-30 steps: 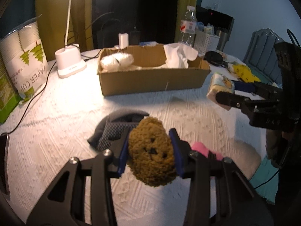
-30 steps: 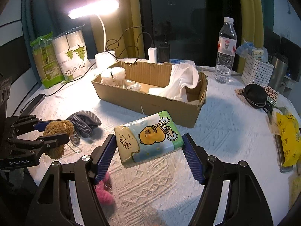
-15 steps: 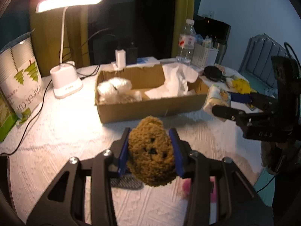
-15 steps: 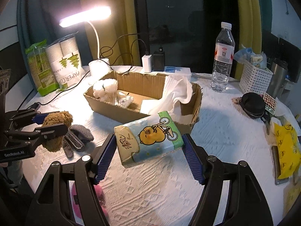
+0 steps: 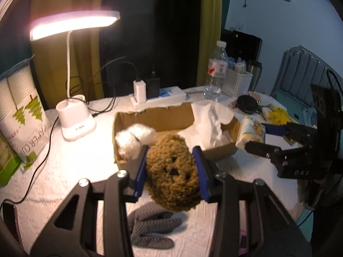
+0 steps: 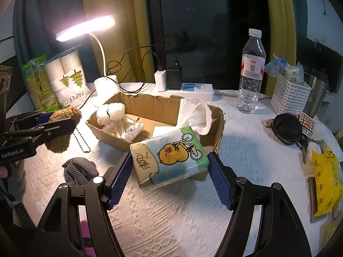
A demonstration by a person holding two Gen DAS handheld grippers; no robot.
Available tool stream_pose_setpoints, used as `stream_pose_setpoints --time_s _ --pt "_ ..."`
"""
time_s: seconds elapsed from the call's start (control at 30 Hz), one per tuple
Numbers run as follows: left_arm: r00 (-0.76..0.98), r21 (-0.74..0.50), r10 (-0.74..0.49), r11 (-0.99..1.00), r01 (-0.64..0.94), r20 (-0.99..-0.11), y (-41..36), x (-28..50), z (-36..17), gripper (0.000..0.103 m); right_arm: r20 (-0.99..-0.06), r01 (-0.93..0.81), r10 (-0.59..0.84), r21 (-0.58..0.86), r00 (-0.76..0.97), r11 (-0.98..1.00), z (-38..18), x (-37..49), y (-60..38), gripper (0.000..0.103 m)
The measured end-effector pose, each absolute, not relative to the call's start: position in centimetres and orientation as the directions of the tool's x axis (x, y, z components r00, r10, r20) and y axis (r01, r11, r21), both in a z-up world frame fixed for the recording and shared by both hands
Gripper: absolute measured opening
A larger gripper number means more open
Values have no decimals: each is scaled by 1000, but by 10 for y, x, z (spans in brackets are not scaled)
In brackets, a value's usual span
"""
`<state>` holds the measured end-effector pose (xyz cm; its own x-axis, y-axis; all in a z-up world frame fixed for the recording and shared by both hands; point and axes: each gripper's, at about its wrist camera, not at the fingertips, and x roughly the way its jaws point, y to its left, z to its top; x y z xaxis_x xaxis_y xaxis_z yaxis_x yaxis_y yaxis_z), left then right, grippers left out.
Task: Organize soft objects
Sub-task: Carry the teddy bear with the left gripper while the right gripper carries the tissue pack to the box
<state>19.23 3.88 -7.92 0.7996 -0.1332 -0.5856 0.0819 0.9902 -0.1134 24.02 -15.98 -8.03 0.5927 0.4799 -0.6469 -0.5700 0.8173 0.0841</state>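
My left gripper (image 5: 171, 171) is shut on a brown plush toy (image 5: 171, 173) and holds it in the air just before the cardboard box (image 5: 154, 117). It also shows in the right wrist view (image 6: 62, 128), with a bead chain hanging. My right gripper (image 6: 170, 171) is shut on a tissue pack (image 6: 169, 156) with a yellow cartoon animal, held at the box's right front corner (image 6: 216, 137). In the box lie a white plush toy (image 6: 111, 113) and a white cloth (image 6: 193, 111). A grey glove (image 6: 80, 169) lies on the table.
A lit desk lamp (image 6: 105, 85), a paper cup pack (image 6: 68, 79) and a power strip (image 6: 188, 90) stand behind the box. A water bottle (image 6: 250, 72), white basket (image 6: 289, 96), black pouch (image 6: 287, 128) and yellow bag (image 6: 325, 182) are at the right. A pink thing (image 6: 85, 235) lies near.
Both grippers have risen and moved toward the box with their loads. The brown plush is now in front of the box's left end; the tissue pack is at its right corner.
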Motion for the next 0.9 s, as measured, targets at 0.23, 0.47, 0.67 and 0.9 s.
stream_pose_setpoints --time_s 0.23,0.47,0.67,0.9 --pt "802 -136 -153 987 90 -578 36 208 -79 42 -636 -564 487 97 599 820 -77 253 -159 74" --pt "813 -135 -169 984 112 -558 31 229 -79 42 -631 -553 487 109 603 826 -78 265 -161 74" --pt "814 -142 -182 982 123 -551 27 252 -85 42 -631 -549 486 111 605 828 -82 277 -160 74" --pt "795 -137 -181 983 124 -579 22 276 -104 42 -631 -546 490 123 601 829 -87 289 -158 74"
